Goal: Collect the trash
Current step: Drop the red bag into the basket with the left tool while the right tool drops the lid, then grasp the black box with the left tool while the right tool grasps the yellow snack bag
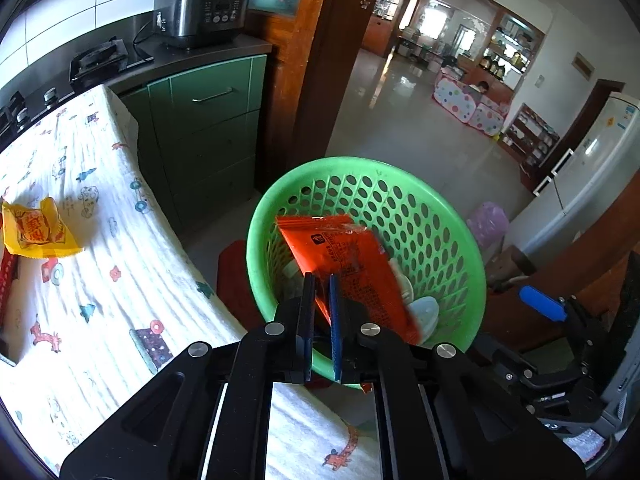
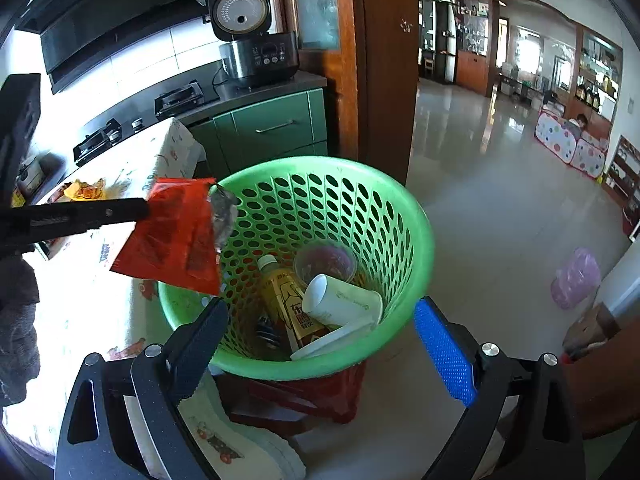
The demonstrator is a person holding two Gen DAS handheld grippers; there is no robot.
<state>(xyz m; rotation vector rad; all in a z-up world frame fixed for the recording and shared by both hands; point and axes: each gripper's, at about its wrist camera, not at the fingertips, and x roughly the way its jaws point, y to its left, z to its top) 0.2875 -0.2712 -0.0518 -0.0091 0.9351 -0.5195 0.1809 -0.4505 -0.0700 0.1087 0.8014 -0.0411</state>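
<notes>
My left gripper [image 1: 321, 284] is shut on an orange-red snack wrapper [image 1: 348, 264] and holds it over the green perforated basket [image 1: 460, 216]. In the right wrist view the wrapper [image 2: 172, 232] hangs at the basket's [image 2: 416, 216] left rim, held by the left gripper [image 2: 144, 208]. My right gripper [image 2: 320, 316] is open and empty just in front of the basket; it also shows in the left wrist view [image 1: 544, 308]. Inside the basket lie a yellow drink bottle [image 2: 288, 300], a white cup [image 2: 340, 300] and a clear cup [image 2: 324, 260]. A yellow wrapper [image 1: 36, 232] lies on the table.
The table [image 1: 120, 280] has a white patterned cloth. The basket stands on a red stool [image 2: 320, 396]. Green cabinets [image 1: 208, 120] with a rice cooker [image 1: 196, 12] and a stove [image 1: 96, 64] are behind. A wooden door frame [image 1: 316, 60] and tiled floor lie to the right.
</notes>
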